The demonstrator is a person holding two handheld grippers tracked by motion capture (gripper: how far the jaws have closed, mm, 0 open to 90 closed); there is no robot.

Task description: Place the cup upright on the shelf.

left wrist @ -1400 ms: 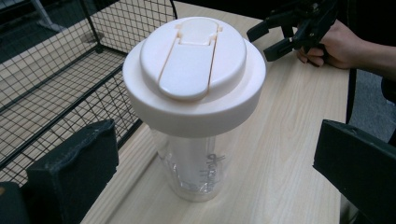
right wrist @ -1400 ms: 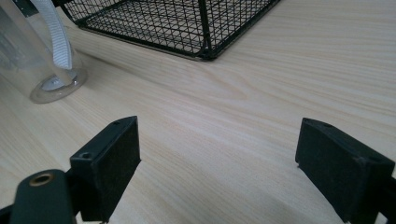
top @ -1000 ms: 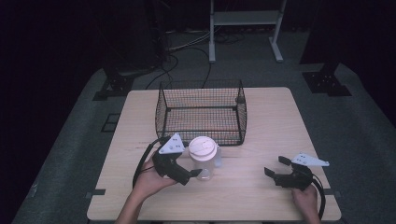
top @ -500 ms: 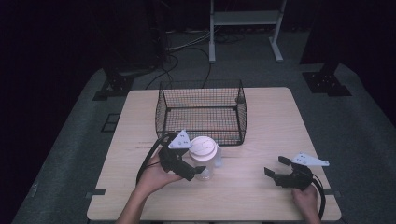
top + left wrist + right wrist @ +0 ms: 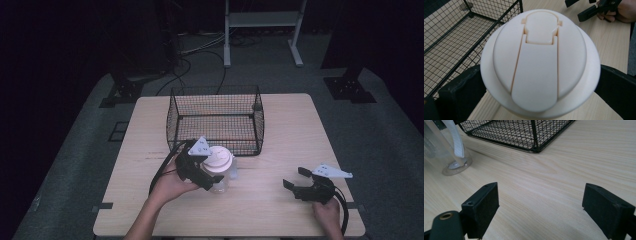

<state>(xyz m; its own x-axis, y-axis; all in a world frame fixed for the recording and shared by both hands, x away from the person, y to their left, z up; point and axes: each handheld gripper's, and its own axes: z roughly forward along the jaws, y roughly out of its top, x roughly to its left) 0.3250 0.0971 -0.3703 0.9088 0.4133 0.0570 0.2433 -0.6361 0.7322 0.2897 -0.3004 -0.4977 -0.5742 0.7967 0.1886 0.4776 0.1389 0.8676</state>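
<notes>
The wooden table [image 5: 300, 130] fills mid-frame, the wire basket [image 5: 216, 120] at its centre. Just below the basket stands the clear cup [image 5: 220, 167] with its cream lid, clamped between the left gripper [image 5: 207, 176]'s jaws. Lower right, the right gripper [image 5: 295, 177] rests, jaws apart.

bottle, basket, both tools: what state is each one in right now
bottle: upright on the table, flip lid closed, body clear
left tool: jaws on either side of the bottle just under the lid, apparently gripping it
right tool: open, holding nothing, low over the table
wire basket: upright, open at the top, nothing inside
</notes>
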